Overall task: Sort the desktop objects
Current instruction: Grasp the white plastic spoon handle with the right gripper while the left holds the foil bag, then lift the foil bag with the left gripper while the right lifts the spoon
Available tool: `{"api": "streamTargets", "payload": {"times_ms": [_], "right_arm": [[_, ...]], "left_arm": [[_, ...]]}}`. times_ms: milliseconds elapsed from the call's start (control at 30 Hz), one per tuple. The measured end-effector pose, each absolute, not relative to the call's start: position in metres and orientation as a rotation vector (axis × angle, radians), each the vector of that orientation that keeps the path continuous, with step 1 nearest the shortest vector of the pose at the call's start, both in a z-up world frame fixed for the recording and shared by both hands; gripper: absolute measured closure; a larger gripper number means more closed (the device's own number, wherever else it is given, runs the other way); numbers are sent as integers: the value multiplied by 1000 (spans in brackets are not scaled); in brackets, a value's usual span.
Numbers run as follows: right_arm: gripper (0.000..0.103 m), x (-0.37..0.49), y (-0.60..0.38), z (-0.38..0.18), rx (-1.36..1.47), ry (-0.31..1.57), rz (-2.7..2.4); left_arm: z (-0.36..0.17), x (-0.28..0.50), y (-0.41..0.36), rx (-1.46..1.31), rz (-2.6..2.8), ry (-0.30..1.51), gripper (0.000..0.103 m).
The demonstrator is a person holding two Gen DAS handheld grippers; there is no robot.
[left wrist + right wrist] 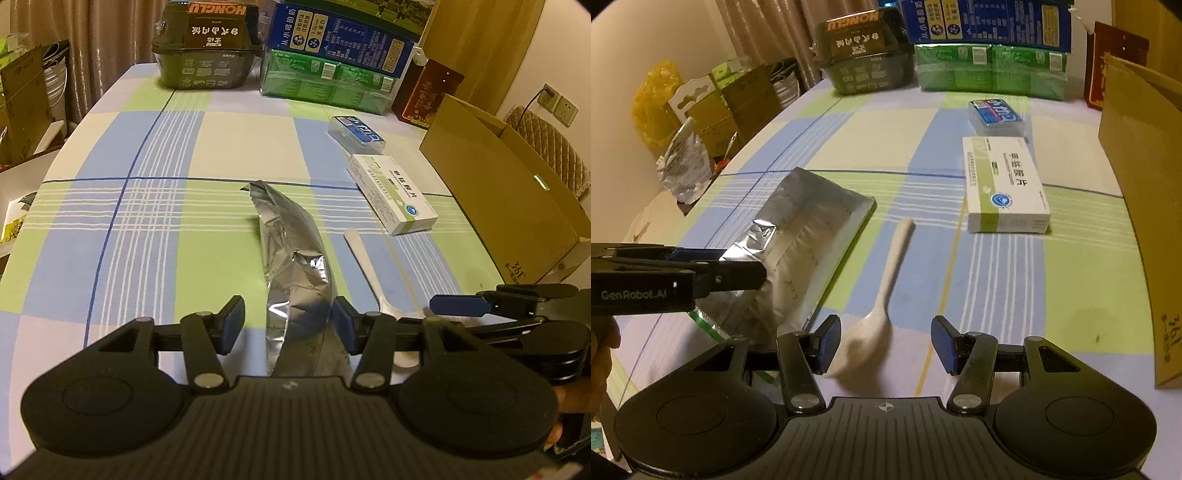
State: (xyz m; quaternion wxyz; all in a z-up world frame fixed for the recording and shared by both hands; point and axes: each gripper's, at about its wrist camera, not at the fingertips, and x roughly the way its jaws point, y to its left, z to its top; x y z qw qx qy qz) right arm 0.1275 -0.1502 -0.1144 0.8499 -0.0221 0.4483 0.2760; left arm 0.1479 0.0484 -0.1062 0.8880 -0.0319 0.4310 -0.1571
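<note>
— Jaws of the left gripper (288, 328) stand apart; the foil bag (291, 266) lies between them, touching only the right pad, so it is not pinched.

— And the right gripper (884, 343)?

— Also spread. The white spoon (882, 291) lies on the checked tablecloth (997, 280), its bowl blurred between the pads, with no contact visible.

— What is hidden?

— The bag's near end goes under the left gripper's body. The cardboard box (1137, 206) is cut off at the right edge, beside the medicine box (1004, 184).
</note>
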Motion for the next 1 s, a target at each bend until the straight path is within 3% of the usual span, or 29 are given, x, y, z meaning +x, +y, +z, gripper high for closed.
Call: {"api": "streamTargets", "payload": {"times_ms": [833,1000], "right_arm": [[54,91,-121,-138,-230,795,553],[65,94,-122,-138,-234,785,537]], "left_arm": [[-109,152,50,-60,-334,898,47],[-110,153,48,-54,-339,902,47]]}}
